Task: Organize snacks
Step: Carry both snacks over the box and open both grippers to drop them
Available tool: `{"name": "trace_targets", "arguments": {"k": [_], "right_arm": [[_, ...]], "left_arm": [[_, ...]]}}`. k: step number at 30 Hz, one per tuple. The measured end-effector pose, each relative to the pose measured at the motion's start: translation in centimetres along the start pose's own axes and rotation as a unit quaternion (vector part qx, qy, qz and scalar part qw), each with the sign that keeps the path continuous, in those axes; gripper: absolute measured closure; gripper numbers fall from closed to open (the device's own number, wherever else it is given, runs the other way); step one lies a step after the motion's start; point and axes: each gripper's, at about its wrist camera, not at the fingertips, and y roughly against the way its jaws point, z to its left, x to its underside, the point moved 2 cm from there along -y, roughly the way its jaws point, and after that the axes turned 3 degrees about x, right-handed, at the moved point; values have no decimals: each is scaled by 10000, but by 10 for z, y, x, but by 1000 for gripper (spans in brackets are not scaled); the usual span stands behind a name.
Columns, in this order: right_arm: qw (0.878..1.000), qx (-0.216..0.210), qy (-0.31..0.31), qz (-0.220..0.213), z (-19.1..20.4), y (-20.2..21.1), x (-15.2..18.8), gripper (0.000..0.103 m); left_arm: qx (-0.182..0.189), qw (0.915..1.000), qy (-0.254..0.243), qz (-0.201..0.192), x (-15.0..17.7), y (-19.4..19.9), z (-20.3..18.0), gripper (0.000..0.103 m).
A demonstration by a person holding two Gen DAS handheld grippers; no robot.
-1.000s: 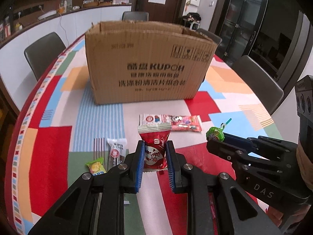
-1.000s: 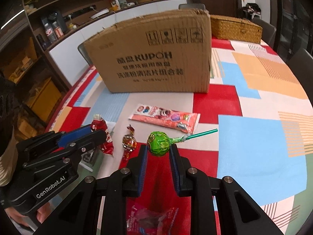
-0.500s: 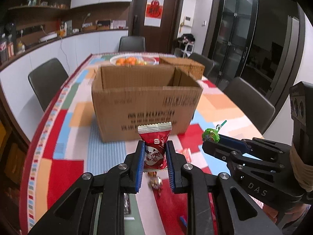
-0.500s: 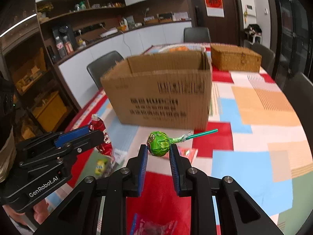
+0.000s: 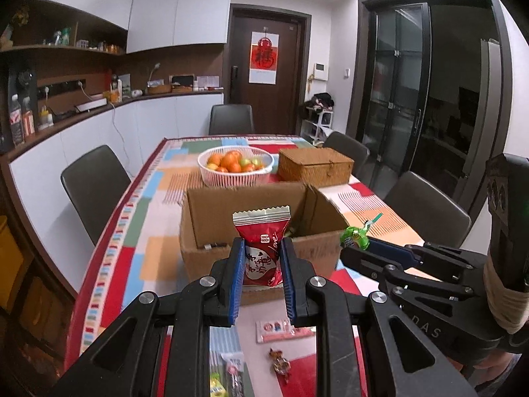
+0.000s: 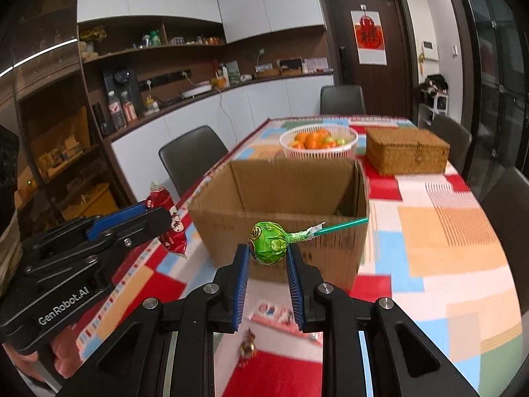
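**Two light snacks held near the carton**

At frame centre, the left gripper (image 5: pixel 261 266) pinches a red snack packet (image 5: pixel 262 244): soft, crinkly, best held mid-body. The right gripper (image 6: pixel 267 259) clamps a green lollipop (image 6: pixel 268 243) by its hard, slippery head. Both hang before the open cardboard box (image 6: pixel 281 198).

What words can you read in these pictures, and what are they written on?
"GenRobot.AI" on the side of the left gripper.
"DAS" on the side of the right gripper.
"Love" on the red snack packet; its large white characters are unclear.
Print on the cardboard box: too blurred.
Red door poster: one character, unclear.
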Motion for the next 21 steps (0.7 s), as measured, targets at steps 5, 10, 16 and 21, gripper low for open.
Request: {"name": "trace_targets", "arguments": {"k": [5, 10, 16, 21], "right_arm": [[9998, 69, 81, -142, -1, -7, -24, 79], [9998, 53, 149, -99, -4, -24, -45, 79], [9993, 33, 281, 228, -7, -53, -58, 79], [9981, 80, 396, 465, -9, -80, -67, 79]], "left_arm": [[-100, 9999, -60, -41, -19, -11, 10, 81], [-197, 9996, -116, 147, -34, -35, 19, 81], [-134, 9989, -115, 438, -45, -70, 30, 81], [-80, 9983, -150, 554, -50, -97, 38, 81]]}}
